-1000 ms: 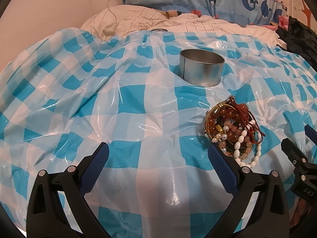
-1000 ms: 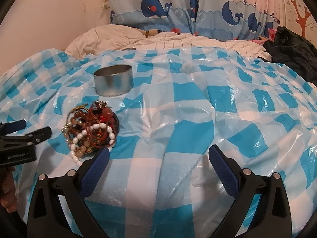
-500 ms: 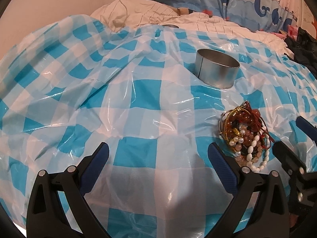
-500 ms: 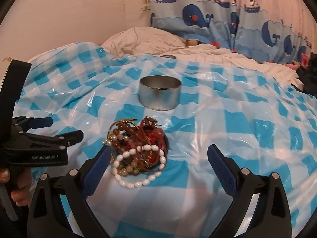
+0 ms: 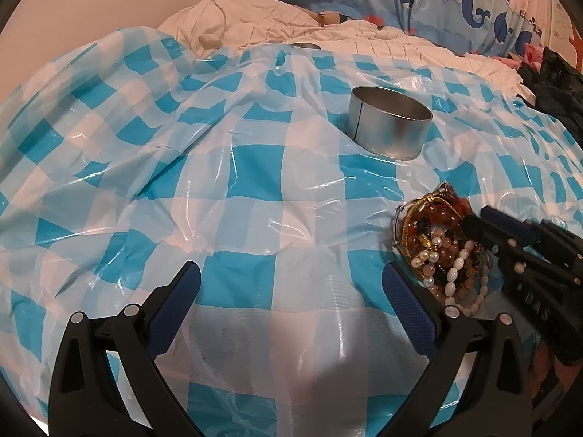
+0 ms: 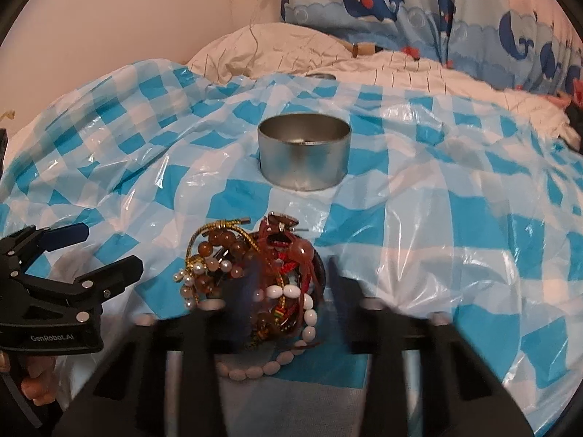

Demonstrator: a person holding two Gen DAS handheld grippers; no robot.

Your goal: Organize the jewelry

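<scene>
Beads (image 6: pixel 255 284) heaped at 6 o'clock of tin (image 6: pixel 304 151); right claw (image 6: pixel 291 291) blurred, spread around them; left claw (image 5: pixel 291 298) gapes wide.

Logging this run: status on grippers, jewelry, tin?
Left gripper open, idle. Right gripper blurred, straddling jewelry pile, grip unconfirmed. Metal tin open, path clear.

Bed (image 5: pixel 277 18): I see white bedding at the far end.
Sheet (image 5: pixel 255 167): blue-and-white checked plastic, wrinkled, spread over the bed.
Tin (image 6: pixel 304 151): upright on the sheet.
Beads (image 6: pixel 255 276): heaped near the tin, apart from it.
</scene>
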